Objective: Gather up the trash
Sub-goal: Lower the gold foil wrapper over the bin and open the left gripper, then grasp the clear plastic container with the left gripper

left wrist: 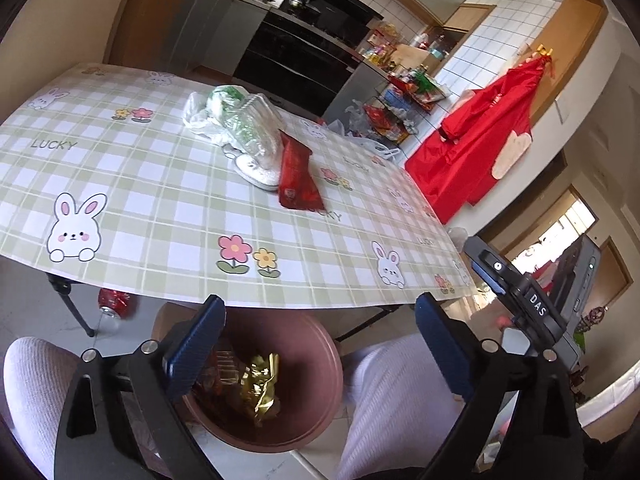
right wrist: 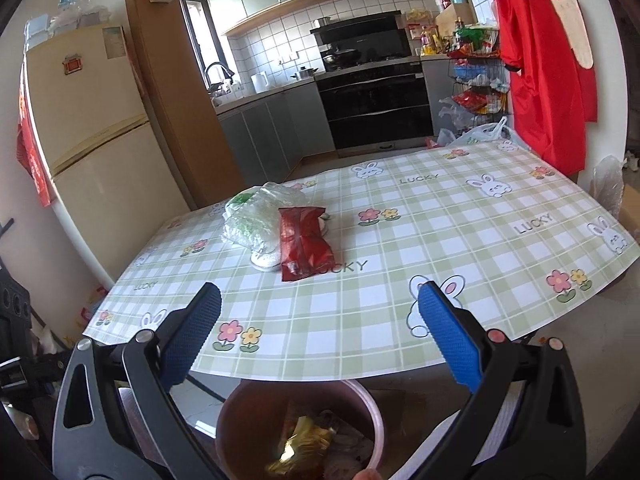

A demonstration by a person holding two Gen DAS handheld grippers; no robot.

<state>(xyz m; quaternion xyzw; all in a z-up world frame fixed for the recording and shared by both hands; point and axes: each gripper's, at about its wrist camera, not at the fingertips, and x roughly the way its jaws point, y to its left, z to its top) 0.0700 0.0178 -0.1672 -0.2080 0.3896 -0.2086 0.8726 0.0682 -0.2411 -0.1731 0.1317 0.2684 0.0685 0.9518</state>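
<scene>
A red snack wrapper (left wrist: 298,178) lies on the checked tablecloth (left wrist: 160,184) beside crumpled clear plastic bags (left wrist: 236,120) and a white round lid (left wrist: 258,172). These also show in the right wrist view: wrapper (right wrist: 304,242), bags (right wrist: 258,216). A brown bin (left wrist: 308,340) with gold and orange wrappers (left wrist: 258,384) stands on the floor at the table's near edge; it also shows in the right wrist view (right wrist: 248,412). My left gripper (left wrist: 320,312) is open and empty above the bin. My right gripper (right wrist: 320,300) is open and empty over the table's near edge.
A crushed red can (left wrist: 114,304) lies on the floor under the table. The person's knees in white trousers (left wrist: 392,392) flank the bin. The other gripper's body (left wrist: 532,292) is at the right. A red apron (right wrist: 540,60) hangs behind the table; a fridge (right wrist: 92,132) stands left.
</scene>
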